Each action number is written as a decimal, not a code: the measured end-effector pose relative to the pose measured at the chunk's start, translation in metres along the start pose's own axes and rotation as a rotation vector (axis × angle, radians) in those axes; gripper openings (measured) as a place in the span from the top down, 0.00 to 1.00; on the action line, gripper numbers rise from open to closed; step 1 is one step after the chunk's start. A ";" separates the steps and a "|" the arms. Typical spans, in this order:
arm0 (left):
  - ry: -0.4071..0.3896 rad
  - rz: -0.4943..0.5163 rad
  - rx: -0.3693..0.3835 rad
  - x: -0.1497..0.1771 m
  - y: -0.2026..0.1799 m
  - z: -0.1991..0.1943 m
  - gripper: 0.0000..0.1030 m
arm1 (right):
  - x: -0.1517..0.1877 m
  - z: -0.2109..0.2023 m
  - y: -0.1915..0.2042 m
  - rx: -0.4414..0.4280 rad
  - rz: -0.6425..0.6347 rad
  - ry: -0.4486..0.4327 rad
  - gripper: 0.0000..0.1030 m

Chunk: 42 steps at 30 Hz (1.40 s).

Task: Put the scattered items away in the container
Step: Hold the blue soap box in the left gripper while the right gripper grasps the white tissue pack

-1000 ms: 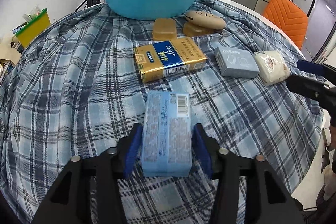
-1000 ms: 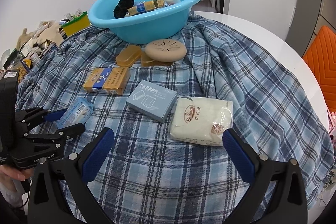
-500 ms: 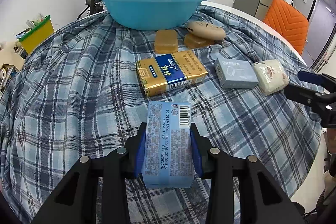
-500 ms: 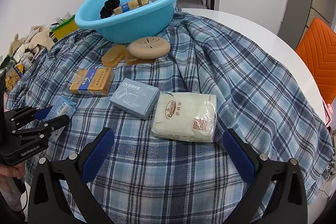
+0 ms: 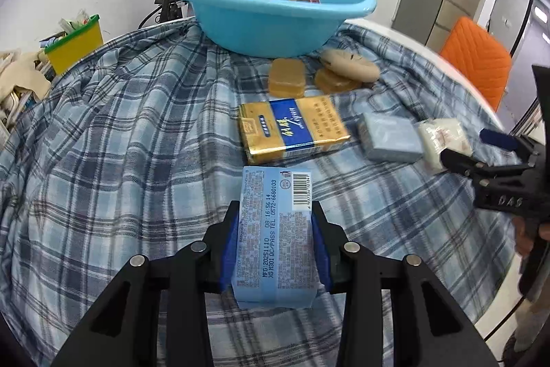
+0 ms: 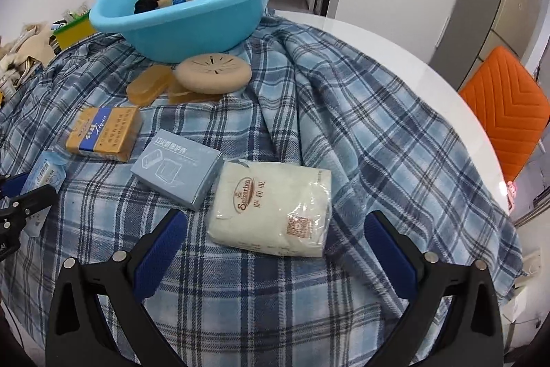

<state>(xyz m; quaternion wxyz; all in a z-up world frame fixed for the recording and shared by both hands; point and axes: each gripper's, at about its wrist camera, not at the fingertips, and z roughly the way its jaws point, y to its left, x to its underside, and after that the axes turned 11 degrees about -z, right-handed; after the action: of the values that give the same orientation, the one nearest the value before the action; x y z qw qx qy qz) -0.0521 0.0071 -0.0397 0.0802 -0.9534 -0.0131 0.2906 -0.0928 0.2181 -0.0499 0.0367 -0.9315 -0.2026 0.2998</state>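
My left gripper [image 5: 274,207] is shut on a light blue printed pack [image 5: 275,236], held by its long sides just above the plaid cloth [image 5: 120,160]. The turquoise basin [image 5: 268,30] stands at the far side and holds a black item, a gold tube and a white cap. My right gripper [image 6: 275,219] is open, its fingers wide on either side of a white wrapped pack [image 6: 271,205] that lies on the cloth. Between them lie a grey-blue box [image 6: 177,169] and a gold-and-blue pack [image 5: 292,129].
Two amber soap bars [image 5: 286,78] and a beige round lid [image 5: 350,66] lie in front of the basin. An orange chair [image 5: 476,57] stands past the table's right edge. A yellow and green bin [image 5: 74,43] sits off the left side.
The left jaws closed onto the blue pack and raised it slightly off the cloth. The right gripper came nearer to the white pack, still open.
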 end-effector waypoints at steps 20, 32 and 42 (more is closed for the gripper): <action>-0.014 -0.020 0.091 0.012 -0.002 -0.019 0.62 | 0.000 0.006 0.000 -0.014 0.024 0.010 0.00; 0.006 -0.003 0.081 0.013 -0.011 -0.016 0.62 | 0.002 0.022 0.002 0.026 0.004 0.029 0.28; 0.010 -0.007 0.082 0.015 -0.012 -0.015 0.62 | 0.008 -0.001 -0.010 -0.042 0.068 -0.029 0.28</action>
<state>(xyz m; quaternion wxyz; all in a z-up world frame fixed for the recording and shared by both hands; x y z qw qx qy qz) -0.0312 0.0179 -0.0337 0.1201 -0.9506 -0.0042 0.2860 -0.0900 0.2307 -0.0510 0.0041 -0.9340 -0.1778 0.3100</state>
